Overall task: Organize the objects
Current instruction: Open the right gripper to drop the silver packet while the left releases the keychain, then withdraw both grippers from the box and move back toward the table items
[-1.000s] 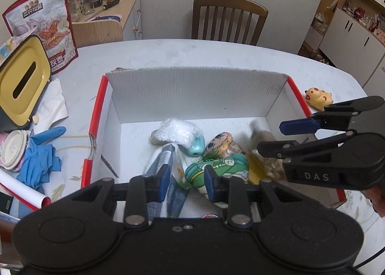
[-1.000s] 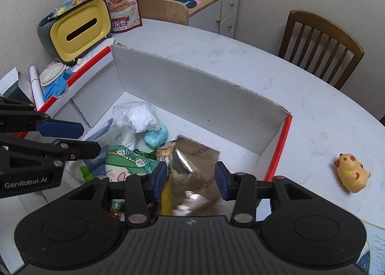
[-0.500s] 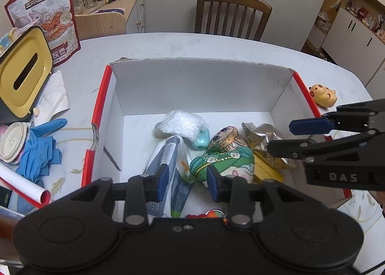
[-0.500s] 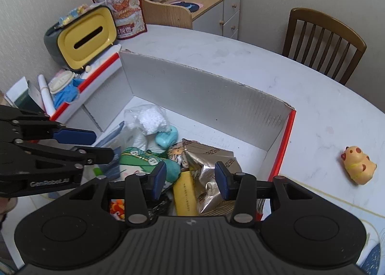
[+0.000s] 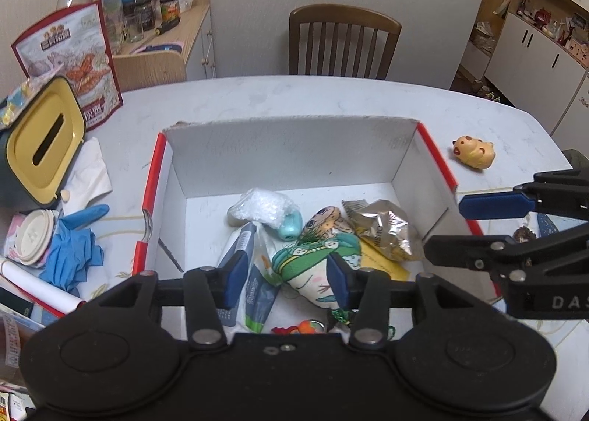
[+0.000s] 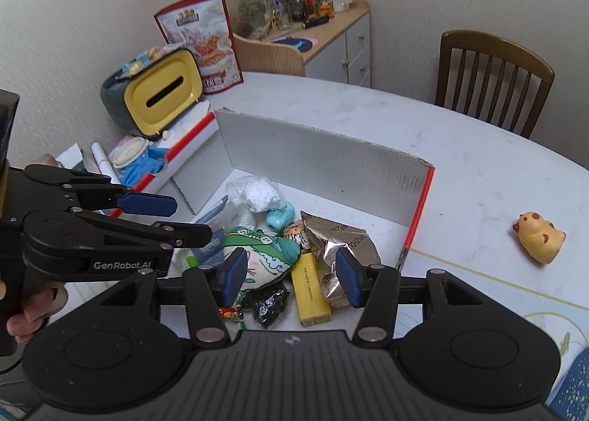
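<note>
A white cardboard box with red edges (image 5: 436, 159) (image 6: 419, 200) sits on the table and holds several items. Among them are a silver-brown foil snack bag (image 5: 386, 229) (image 6: 338, 240), a green plush (image 5: 316, 255) (image 6: 265, 248), a yellow carton (image 6: 311, 288), a white bag (image 5: 263, 205) and a teal toy (image 6: 280, 216). My left gripper (image 5: 285, 279) (image 6: 191, 220) hovers open above the box's near left side. My right gripper (image 6: 291, 275) (image 5: 445, 225) is open above the near right side, holding nothing. A yellow animal toy (image 5: 475, 154) (image 6: 539, 238) lies on the table right of the box.
Left of the box are a yellow-lidded tissue holder (image 5: 44, 148) (image 6: 162, 97), a red snack pouch (image 5: 73, 60), blue gloves (image 5: 71, 248) and a paper roll. A wooden chair (image 5: 344, 41) stands behind the table. A cabinet with jars (image 6: 324, 34) is at the back.
The foil snack bag has left my right gripper's fingers and now lies in the box. Both grippers have pulled back and up, and both have opened a little wider.
</note>
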A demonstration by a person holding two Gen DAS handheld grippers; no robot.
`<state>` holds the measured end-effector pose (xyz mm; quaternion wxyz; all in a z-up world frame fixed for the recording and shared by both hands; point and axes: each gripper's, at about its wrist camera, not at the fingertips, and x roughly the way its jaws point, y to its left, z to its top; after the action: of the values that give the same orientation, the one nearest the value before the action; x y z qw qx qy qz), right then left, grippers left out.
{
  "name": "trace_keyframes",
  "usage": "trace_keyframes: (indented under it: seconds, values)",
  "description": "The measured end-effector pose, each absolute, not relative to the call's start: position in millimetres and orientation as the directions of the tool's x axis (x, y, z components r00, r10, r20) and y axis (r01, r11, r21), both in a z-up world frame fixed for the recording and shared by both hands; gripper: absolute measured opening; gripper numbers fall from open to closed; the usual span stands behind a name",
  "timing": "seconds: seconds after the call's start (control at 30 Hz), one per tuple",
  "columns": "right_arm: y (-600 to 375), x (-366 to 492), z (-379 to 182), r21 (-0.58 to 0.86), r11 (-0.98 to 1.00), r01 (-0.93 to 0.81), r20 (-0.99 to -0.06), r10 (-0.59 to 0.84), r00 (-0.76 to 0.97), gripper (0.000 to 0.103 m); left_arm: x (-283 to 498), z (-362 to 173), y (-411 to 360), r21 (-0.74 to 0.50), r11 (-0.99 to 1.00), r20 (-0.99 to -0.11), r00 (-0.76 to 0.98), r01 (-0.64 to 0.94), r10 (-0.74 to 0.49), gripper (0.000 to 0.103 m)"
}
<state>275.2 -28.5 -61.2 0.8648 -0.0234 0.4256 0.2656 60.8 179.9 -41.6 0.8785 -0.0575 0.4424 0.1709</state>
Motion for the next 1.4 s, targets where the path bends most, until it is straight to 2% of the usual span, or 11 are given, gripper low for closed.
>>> trace_keyframes:
  seconds: [0.2, 0.5, 0.8, 1.33, 1.4]
  values:
    - [-49, 255, -48, 0.195, 0.860, -0.471, -0.718, 0.453, 0.529, 0.057, 58, -29, 162, 0.072, 0.939, -0.776, 0.573, -0.335, 0.264, 0.058]
    - [-89, 231, -30, 0.198, 0.865, -0.460, -0.672, 0.462, 0.579, 0.068, 60, -15, 132, 0.088, 0.941, -0.754, 0.595, -0.328, 0.278, 0.064]
    - [-134, 219, -23, 0.192, 0.868, -0.457, -0.653, 0.461, 0.601, 0.072, 70, -10, 95, 0.098, 0.941, -0.748, 0.599, -0.325, 0.285, 0.072]
    - [-243, 222, -35, 0.199, 0.896, -0.396, -0.657, 0.422, 0.625, 0.074, 108, -22, 22, 0.107, 0.943, -0.753, 0.594, -0.315, 0.284, 0.086]
    - [-257, 225, -36, 0.197, 0.900, -0.389, -0.658, 0.415, 0.628, 0.074, 114, -24, 13, 0.106, 0.943, -0.752, 0.595, -0.314, 0.283, 0.091]
